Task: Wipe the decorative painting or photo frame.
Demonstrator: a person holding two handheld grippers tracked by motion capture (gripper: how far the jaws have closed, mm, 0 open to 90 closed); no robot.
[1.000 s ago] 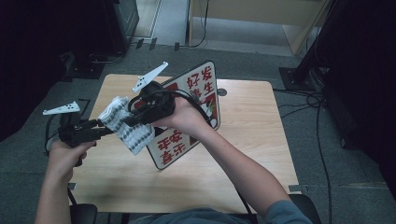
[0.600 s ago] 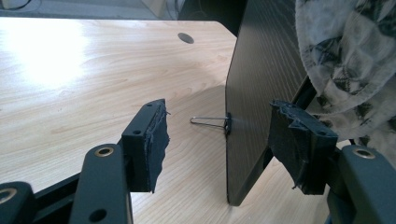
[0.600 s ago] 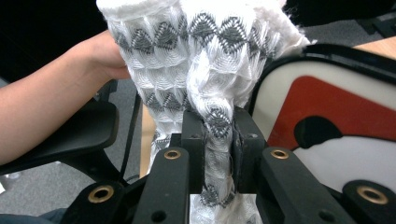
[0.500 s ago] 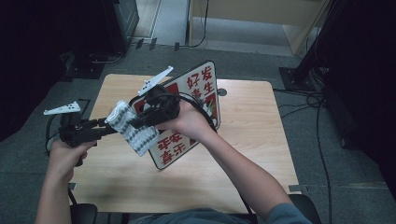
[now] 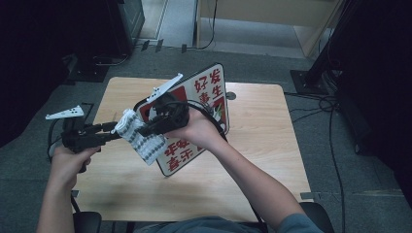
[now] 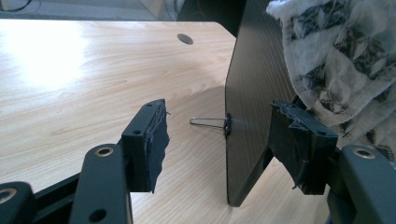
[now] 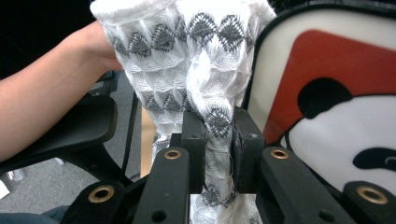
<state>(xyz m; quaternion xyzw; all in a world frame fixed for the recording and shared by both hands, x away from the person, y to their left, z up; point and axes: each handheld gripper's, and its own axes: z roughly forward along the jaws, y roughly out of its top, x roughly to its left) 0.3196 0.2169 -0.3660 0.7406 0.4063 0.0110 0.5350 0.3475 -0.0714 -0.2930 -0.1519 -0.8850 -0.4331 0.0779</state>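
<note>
left gripper point(image 6: 219, 140): black jaws, frayed dark pads, brass-ringed screw holes
right gripper point(image 7: 218, 149): same black build
plates: grey, three-cornered
sleeve point(image 5: 303, 224): blue-grey, short

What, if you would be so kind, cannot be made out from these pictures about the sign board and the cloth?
- Red-and-white sign board: in the high view, cloth, right tongs and hand cover its middle.
- Left tongs: in the left gripper view they straddle the board's black back; pad contact is unclear.
- White grey-patterned cloth: in the right gripper view, its lower end is cut off by the bottom edge.
</note>
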